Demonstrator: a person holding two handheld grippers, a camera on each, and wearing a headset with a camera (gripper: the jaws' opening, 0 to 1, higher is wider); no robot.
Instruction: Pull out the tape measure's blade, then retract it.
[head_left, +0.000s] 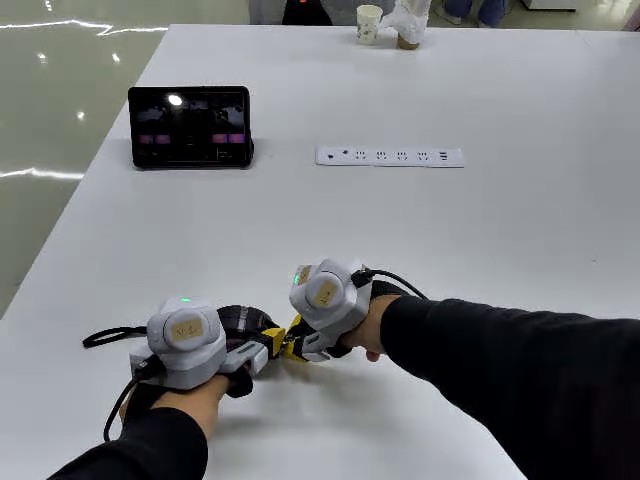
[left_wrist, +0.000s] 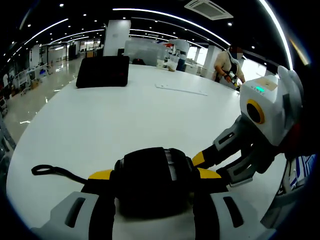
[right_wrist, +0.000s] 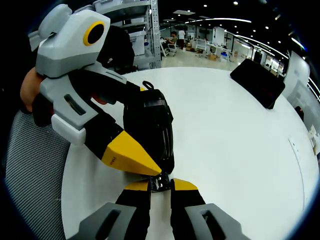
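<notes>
The tape (head_left: 243, 322) sits on the surface (head_left: 500, 230), well apart from the tablet (head_left: 190, 125), with the left gripper (head_left: 260, 352) clamped on it and the right gripper (head_left: 292, 347) pinched on its blade tip (right_wrist: 160, 181)

Count, bench top.

- Grippers: 2. The left gripper (head_left: 262, 340) and right gripper (head_left: 293, 346) have their tips nearly meeting.
- Tape measure (head_left: 243, 322): 1, black, at the two grippers' jaws.
- Wrist strap (head_left: 105, 336): 1, beside the left gripper on the side away from the right gripper.
- Tablet (head_left: 190, 125): 1, well ahead of the left gripper.
- Power strip (head_left: 390, 156): 1, well ahead of the right gripper.
- Paper cup (head_left: 369, 23): 1, far beyond the right gripper.
- White crumpled item (head_left: 410, 20): 1, just beside the cup.
- Table (head_left: 500, 220): 1.
</notes>
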